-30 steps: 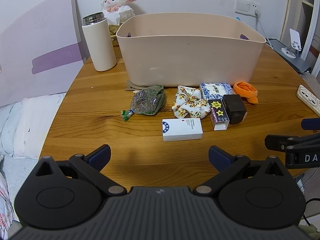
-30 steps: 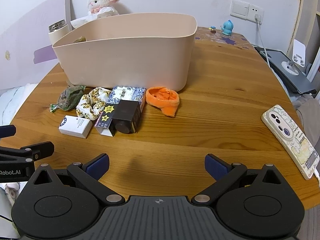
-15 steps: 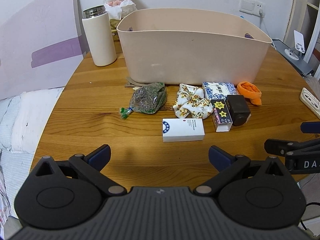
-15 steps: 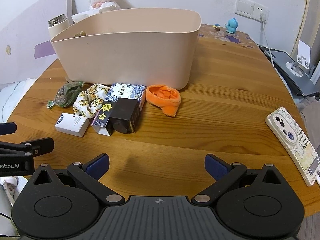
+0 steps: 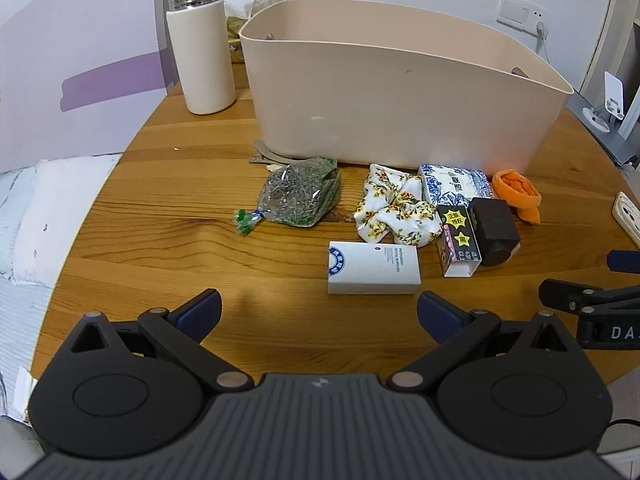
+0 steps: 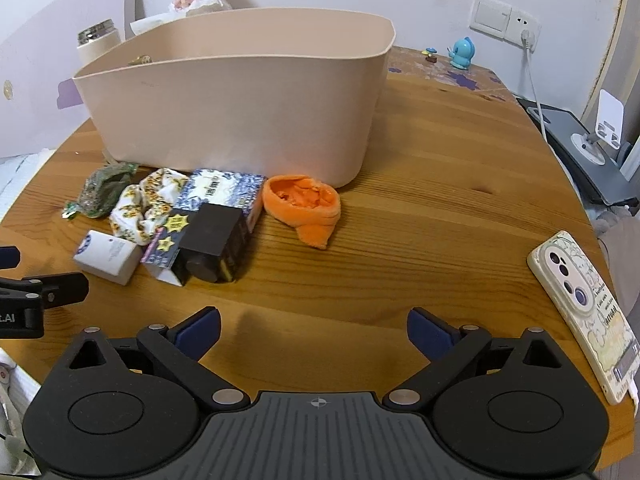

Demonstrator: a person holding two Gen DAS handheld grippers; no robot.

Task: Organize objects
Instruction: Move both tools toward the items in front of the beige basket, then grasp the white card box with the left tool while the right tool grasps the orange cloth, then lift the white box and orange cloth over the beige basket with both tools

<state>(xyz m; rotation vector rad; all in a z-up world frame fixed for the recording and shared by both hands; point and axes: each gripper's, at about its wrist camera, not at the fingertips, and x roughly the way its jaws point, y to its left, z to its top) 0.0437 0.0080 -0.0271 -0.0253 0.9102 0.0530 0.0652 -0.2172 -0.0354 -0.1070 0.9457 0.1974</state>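
Barely started: white box (image 5: 374,267), scrunchie (image 5: 394,210), herb bag (image 5: 300,198), orange sock (image 6: 304,206) lie outside beige bin (image 5: 400,100); left gripper (image 5: 319,312) and right gripper (image 6: 313,330) wide apart, empty.

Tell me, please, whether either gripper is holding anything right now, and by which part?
Nothing is held. The left gripper and right gripper are both open above the bare table.

Matt plastic bin (image 5: 400,92) on a grained wood tabletop (image 5: 160,240); orange cloth (image 6: 304,208); glossy cardboard box (image 5: 374,267).
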